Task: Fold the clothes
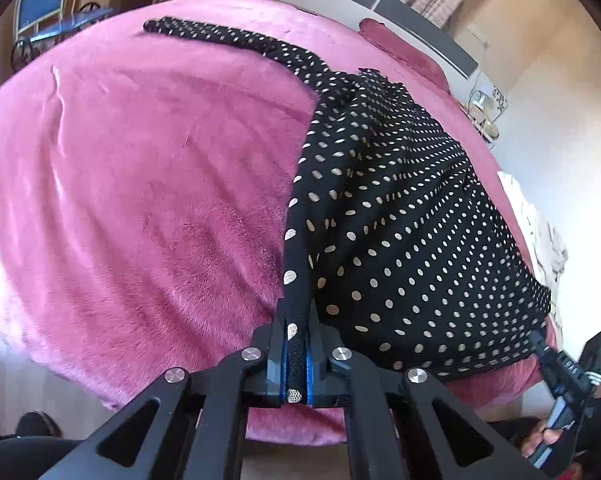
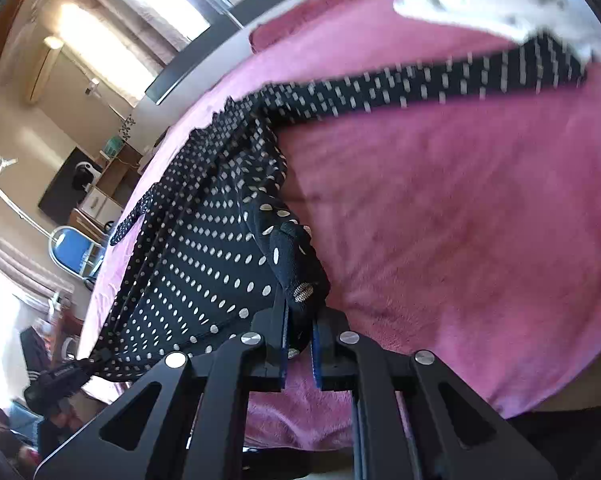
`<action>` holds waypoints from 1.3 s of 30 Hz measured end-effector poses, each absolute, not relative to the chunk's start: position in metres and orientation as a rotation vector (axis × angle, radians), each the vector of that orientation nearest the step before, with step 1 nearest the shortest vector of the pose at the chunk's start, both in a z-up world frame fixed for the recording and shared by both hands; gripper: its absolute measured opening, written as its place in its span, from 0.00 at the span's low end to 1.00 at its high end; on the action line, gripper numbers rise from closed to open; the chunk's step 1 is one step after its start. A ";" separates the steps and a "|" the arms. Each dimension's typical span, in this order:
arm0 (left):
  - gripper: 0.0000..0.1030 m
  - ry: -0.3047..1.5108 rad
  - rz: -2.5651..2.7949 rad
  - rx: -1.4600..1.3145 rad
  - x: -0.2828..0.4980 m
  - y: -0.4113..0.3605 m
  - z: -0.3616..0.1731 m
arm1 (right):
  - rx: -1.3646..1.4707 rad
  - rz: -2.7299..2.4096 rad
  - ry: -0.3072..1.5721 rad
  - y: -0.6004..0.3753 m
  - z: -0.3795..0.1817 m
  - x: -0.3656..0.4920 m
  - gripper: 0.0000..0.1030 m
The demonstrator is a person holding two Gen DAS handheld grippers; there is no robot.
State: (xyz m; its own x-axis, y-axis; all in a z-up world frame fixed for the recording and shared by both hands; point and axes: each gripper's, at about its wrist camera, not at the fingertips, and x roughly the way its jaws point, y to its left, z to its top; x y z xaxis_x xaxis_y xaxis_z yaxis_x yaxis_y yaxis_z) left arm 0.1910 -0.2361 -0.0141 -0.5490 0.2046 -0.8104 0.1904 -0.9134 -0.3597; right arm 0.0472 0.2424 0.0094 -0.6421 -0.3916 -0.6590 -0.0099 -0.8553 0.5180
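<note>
Both grippers, left [image 1: 297, 354] and right [image 2: 300, 332], pinch the dress [image 1: 400, 216] hem; its length runs toward twelve o'clock.

From my remote station I count one black polka-dot garment [image 1: 400, 216], one pink blanket [image 1: 140, 200], one white crumpled cloth [image 1: 540, 232] (at the bed's edge), one blue chair [image 1: 40, 4], and two grippers: left gripper [image 1: 296, 344], right gripper [image 2: 300, 328].
</note>
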 end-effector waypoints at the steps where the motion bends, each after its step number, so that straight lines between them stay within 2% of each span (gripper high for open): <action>1: 0.04 -0.640 2.683 -1.488 0.195 -0.235 -0.010 | 1.193 -2.581 -0.706 0.242 0.016 0.051 0.08; 6: 0.05 -0.615 2.674 -1.534 0.213 -0.232 -0.001 | 1.234 -2.592 -0.677 0.244 0.029 0.071 0.08; 10: 0.05 -0.639 2.648 -1.624 0.219 -0.232 -0.016 | 1.339 -2.565 -0.691 0.245 0.013 0.084 0.08; 13: 0.13 -0.623 2.607 -1.750 0.214 -0.230 -0.033 | 1.475 -2.532 -0.696 0.245 -0.006 0.083 0.15; 14: 0.22 -0.608 2.605 -1.794 0.211 -0.231 -0.037 | 1.533 -2.515 -0.692 0.245 -0.013 0.078 0.25; 15: 0.24 -0.608 2.621 -1.811 0.210 -0.234 -0.037 | 1.590 -2.497 -0.687 0.246 -0.020 0.074 0.44; 16: 0.33 -0.617 2.651 -1.797 0.210 -0.238 -0.033 | 1.625 -2.488 -0.697 0.249 -0.022 0.071 0.58; 17: 0.47 -0.609 2.699 -1.785 0.209 -0.243 -0.026 | 1.648 -2.484 -0.715 0.254 -0.022 0.069 0.79; 18: 0.67 -0.597 2.750 -1.772 0.209 -0.247 -0.020 | 1.670 -2.479 -0.732 0.259 -0.021 0.068 0.84; 20: 0.86 -0.637 2.848 -1.720 0.212 -0.262 -0.003 | 1.673 -2.502 -0.721 0.269 -0.013 0.067 0.84; 26: 0.89 -0.756 3.104 -1.477 0.210 -0.312 0.046 | 1.558 -2.723 -0.662 0.298 0.037 0.076 0.84; 28: 0.99 -0.767 3.116 -1.409 0.188 -0.325 0.056 | 1.469 -2.782 -0.679 0.306 0.056 0.070 0.85; 30: 1.00 -0.736 3.085 -1.393 0.150 -0.333 0.061 | 1.375 -2.798 -0.677 0.306 0.072 0.055 0.86; 35: 1.00 -0.402 3.131 -1.460 0.025 -0.346 0.049 | 1.261 -2.718 -0.622 0.263 0.084 -0.003 0.86; 39: 1.00 -0.242 3.106 -1.544 -0.063 -0.369 0.029 | 1.218 -2.640 -0.494 0.201 0.079 -0.034 0.86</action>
